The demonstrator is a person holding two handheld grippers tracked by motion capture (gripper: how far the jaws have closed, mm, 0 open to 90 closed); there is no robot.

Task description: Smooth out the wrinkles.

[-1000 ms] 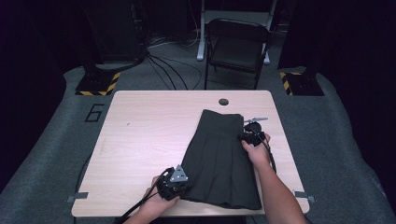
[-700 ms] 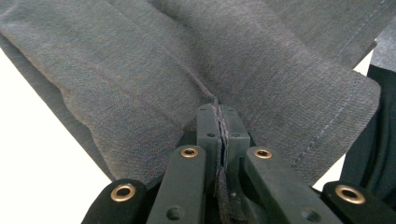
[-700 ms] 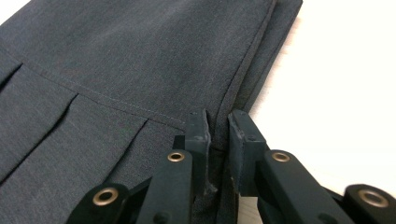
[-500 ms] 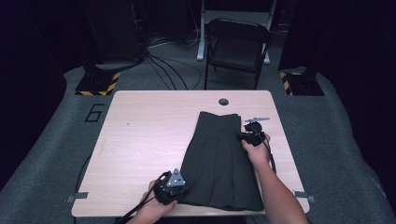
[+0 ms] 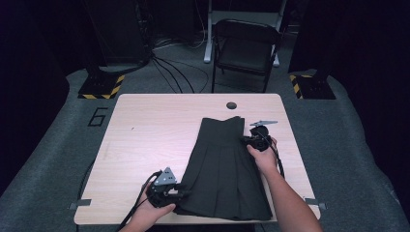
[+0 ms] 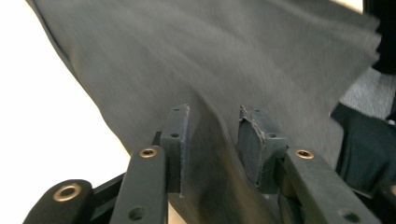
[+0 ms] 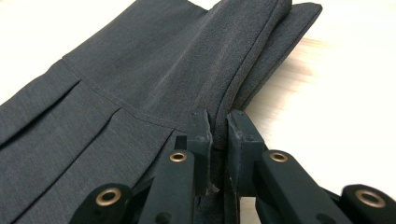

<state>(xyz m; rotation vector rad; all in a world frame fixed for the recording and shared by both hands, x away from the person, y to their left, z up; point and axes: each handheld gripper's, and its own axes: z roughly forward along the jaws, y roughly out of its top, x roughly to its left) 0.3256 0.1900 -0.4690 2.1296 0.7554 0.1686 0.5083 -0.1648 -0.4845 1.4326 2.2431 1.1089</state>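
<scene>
The work in hand is the folding of a dark pleated skirt (image 5: pixel 225 169) that lies flat on the worktop (image 5: pixel 154 125), right of centre, hem toward the person and waistband toward the far edge. The step appears to be a re-grip along the two side edges before the next fold.

Nearest, at the front edge, the left tool (image 5: pixel 178 192) sits at the skirt's hem corner. In the left gripper view its jaws have just been opening: they stand partly apart, a raised ridge of cloth (image 6: pixel 212 140) runs up between them, and the pads (image 6: pixel 254 140) do not press on it. The tool is judged released, with the fabric loose in the gap.

Farther off, at the skirt's right edge near the waistband, the right tool (image 5: pixel 247 140) is clenched. In the right gripper view the folded edge (image 7: pixel 219 121) is pinched between the two pads, which stand almost together; the layers of the waistband run on beyond them.

Judgement: the next move calls for the left tool to take a fresh hold on the hem edge and close firmly while the right tool keeps its pinch, so that both ends lift together.

Beyond the worktop stands a folding chair (image 5: pixel 246 48) on the grey floor.
</scene>
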